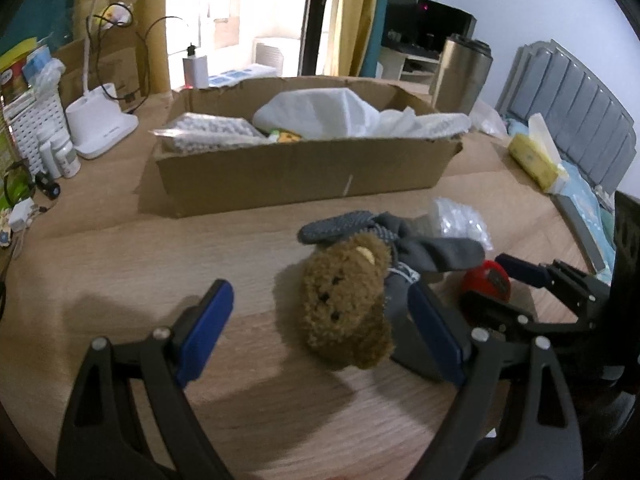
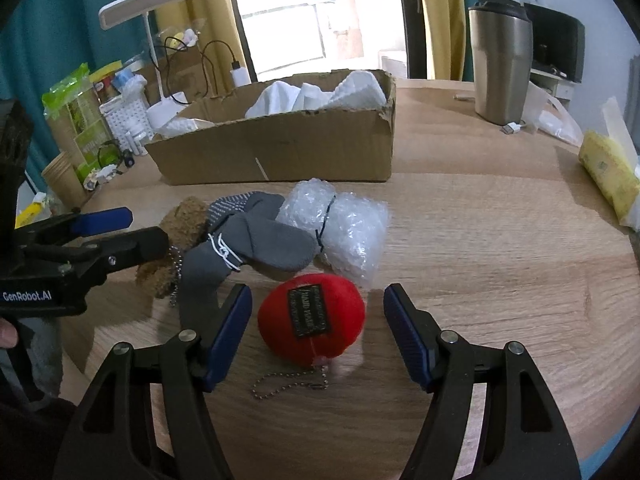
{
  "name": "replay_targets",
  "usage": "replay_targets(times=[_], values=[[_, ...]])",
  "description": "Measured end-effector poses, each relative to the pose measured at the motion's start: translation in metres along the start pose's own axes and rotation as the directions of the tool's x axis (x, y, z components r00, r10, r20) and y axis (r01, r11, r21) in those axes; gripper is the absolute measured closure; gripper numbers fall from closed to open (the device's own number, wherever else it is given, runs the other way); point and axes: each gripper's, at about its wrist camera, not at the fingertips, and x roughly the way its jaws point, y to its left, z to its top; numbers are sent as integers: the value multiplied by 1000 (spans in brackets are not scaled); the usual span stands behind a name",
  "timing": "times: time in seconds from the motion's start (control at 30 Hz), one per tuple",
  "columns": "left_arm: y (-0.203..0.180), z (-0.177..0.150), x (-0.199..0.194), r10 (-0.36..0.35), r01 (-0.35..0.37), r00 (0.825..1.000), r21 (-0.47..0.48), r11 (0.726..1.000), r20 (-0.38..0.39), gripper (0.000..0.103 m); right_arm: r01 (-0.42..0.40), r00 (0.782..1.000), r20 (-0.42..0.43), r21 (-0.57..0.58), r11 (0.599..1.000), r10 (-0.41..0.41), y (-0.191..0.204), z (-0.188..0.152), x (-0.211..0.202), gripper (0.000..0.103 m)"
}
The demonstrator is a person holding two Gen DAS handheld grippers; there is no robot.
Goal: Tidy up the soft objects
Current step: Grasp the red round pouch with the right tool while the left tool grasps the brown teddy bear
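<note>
Now poised with both tongs spread and grasping nothing. Left tongs (image 1: pixel 320 320) straddling brown teddy keychain (image 1: pixel 346 300), long axis running roughly along the fingers toward cardboard box (image 1: pixel 304 176). Right tongs (image 2: pixel 318 334) bracketing red plush keychain (image 2: pixel 312 318), black label up, bead chain trailing nearer than the box. Both plush, on bench (image 2: pixel 500 248) short of box, beside grey socks (image 2: pixel 248 236) and bubble wrap (image 2: pixel 340 220).

Teal walls (image 2: pixel 60 20), bright window (image 2: pixel 312 12)
</note>
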Motion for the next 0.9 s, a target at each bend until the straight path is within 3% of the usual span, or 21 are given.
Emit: replay_targets(times=[0.2, 0.3, 0.37, 0.43, 0.6, 0.63, 0.73, 0.9], values=[[-2, 1, 7, -41, 41, 999, -3, 999, -21, 13, 6, 1000, -9, -4, 1000, -6, -4, 1, 2, 35], [-2, 3, 9, -57, 57, 998, -12, 998, -18, 14, 7, 1000, -12, -17, 1000, -8, -3, 0, 3, 40], [-2, 3, 10, -68, 68, 998, -14, 998, -19, 14, 7, 1000, -13, -22, 1000, -7, -3, 0, 2, 50], [-2, 3, 12, -77, 77, 997, -17, 997, -26, 15, 4, 1000, -14, -24, 1000, -5, -4, 0, 1, 50], [-3, 1, 18, -88, 87, 995, -15, 996, -50, 36, 5, 1000, -10, -30, 1000, -5, -4, 0, -1, 52], [-3, 1, 19, -90, 89, 994, -14, 996, -54, 44, 4, 1000, -8, -32, 999, -5, -4, 0, -1, 52], [-4, -1, 18, -100, 100, 993, -3, 995, -57, 53, 6, 1000, 1, -33, 999, -6, -5, 1, -5, 52], [-4, -1, 14, -121, 121, 992, 6, 993, -45, 58, 20, 1000, 14, -37, 999, -20, -6, 3, -11, 52]])
